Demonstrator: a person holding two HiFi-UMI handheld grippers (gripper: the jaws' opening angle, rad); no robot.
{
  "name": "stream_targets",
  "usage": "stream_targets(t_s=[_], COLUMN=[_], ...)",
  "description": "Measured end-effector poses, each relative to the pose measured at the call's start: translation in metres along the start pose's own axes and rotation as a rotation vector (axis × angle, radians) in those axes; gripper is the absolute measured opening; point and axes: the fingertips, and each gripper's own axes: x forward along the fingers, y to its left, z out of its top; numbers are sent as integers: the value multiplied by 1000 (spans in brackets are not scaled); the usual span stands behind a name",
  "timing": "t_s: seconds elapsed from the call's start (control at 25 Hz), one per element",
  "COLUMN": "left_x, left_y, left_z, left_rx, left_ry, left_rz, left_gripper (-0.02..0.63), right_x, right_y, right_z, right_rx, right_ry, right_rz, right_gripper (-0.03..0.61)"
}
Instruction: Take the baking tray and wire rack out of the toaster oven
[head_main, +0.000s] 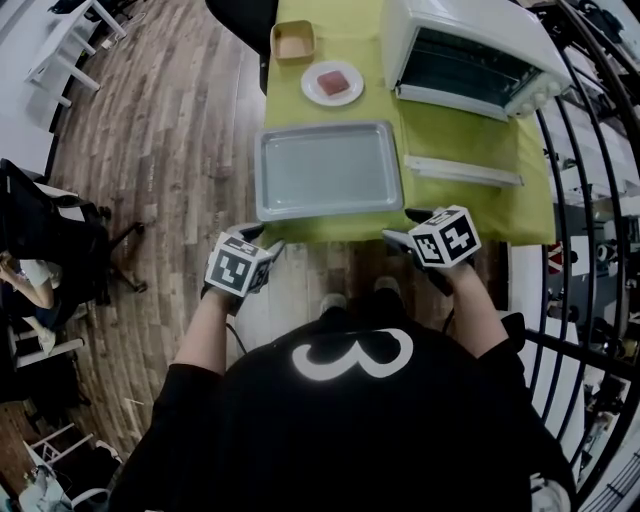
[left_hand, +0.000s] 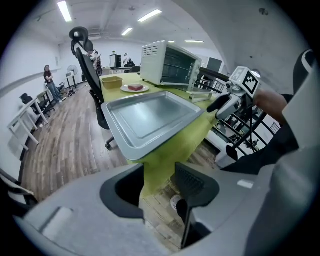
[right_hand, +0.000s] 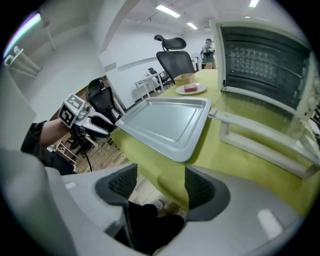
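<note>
Grey plastic comes nearest us: the left tongs (head_main: 258, 238) and the right tongs (head_main: 408, 226) both stand released, jaws apart and gripping nothing, just off the near edge of the green-clothed worktop (head_main: 440, 135), one towards each near corner of the tray (head_main: 328, 168). The tray lies flat on the worktop, its front rim at that edge. Beyond its right side the door (head_main: 462, 170) is folded down, and the white oven (head_main: 465, 40) stands open behind it; whether the rack is inside we cannot tell. Farther left sit a plate (head_main: 312, 88) with a reddish piece and a box (head_main: 275, 42).
</note>
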Motion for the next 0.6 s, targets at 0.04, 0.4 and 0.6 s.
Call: stream_targets(t_s=[0.04,0.4,0.6], left_x=[-3,-34,-40], left_y=[-4,-79,-146], left_z=[3,88,150], left_rx=[2,32,42], left_ry=[-14,-249,-349], left_rz=[1,-61,-147], left_gripper=[193,29,12], right_x=[-6,-85,-138], right_y=[2,29,26], right_z=[2,28,34], right_rx=[-7,-29,-63], right_ry=[-23,-322,-440], right_rz=[0,70,139], right_gripper=[287,98,6])
